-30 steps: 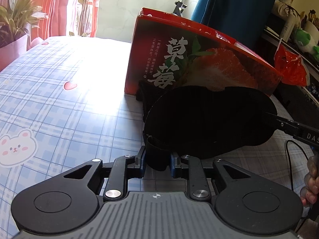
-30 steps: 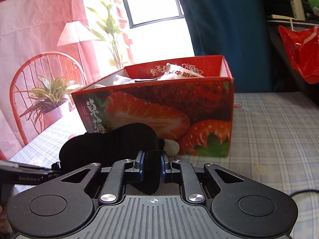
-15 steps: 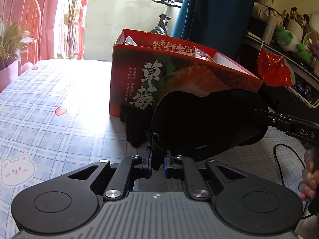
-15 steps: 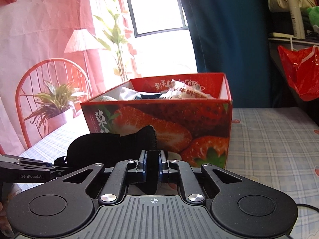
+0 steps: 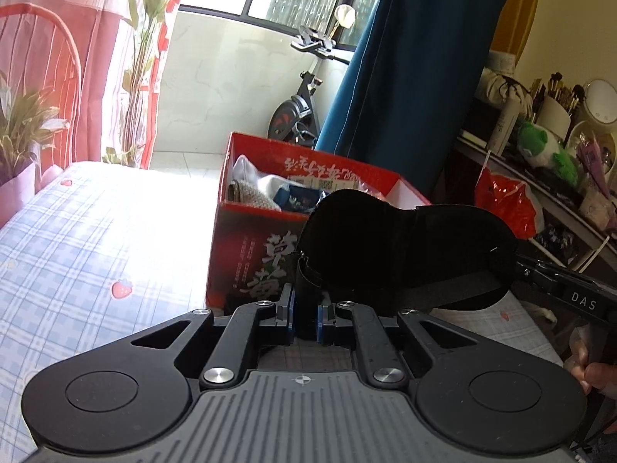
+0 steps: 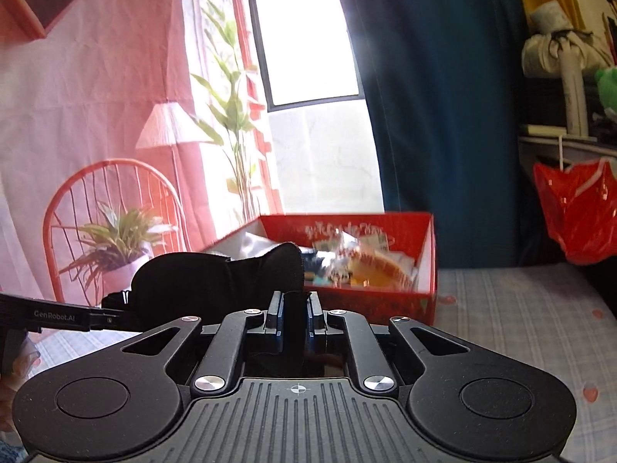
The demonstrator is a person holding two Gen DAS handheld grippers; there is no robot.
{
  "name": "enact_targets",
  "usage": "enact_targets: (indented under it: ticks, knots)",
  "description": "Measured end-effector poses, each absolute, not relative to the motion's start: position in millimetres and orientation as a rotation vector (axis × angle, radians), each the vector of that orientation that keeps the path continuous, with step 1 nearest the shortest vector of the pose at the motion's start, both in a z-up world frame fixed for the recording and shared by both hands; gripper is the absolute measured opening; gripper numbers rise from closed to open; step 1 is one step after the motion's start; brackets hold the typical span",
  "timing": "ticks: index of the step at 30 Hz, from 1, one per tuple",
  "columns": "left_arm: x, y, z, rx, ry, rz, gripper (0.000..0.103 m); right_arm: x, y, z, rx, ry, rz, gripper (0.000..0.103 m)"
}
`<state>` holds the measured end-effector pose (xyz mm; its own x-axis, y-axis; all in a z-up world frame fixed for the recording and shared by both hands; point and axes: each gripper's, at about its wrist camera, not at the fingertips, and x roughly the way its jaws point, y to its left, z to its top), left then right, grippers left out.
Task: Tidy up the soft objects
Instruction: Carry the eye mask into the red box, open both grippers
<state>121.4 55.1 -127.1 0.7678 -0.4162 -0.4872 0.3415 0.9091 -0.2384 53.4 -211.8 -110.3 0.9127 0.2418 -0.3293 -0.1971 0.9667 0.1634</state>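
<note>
A black sleep mask [image 5: 405,250] hangs stretched between both grippers, in the air in front of the red strawberry box [image 5: 246,254]. My left gripper [image 5: 306,314] is shut on its strap end. My right gripper [image 6: 295,314] is shut on the other end of the mask [image 6: 216,281]. The open box [image 6: 424,266] holds several soft items and packets. The mask's upper edge is level with the box rim. The other gripper's fingers show at the frame edge in each view.
The box stands on a blue checked tablecloth [image 5: 77,254] with strawberry prints. A red plastic bag [image 5: 505,204] hangs at a cluttered shelf on the right. A potted plant [image 6: 115,243] and red wire chair stand at the left.
Both grippers have risen with the mask, from low against the box's front wall to about rim height. The inside of the box has come into view.
</note>
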Motion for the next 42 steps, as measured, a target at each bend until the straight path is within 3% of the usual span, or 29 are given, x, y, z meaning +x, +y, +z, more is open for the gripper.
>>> enact_targets:
  ticks: [20,42]
  knots:
    - [167.6,31.6,-68.2,-0.084,0.436,-0.407,0.011,104.3,-217.4,-49.9,0.056,0.272,0.241,0.010]
    - [257.9,9.0,-88.8,-0.067,0.549,-0.370,0.008,213.7,-229.6,-79.6,0.061,0.425,0.166,0.010]
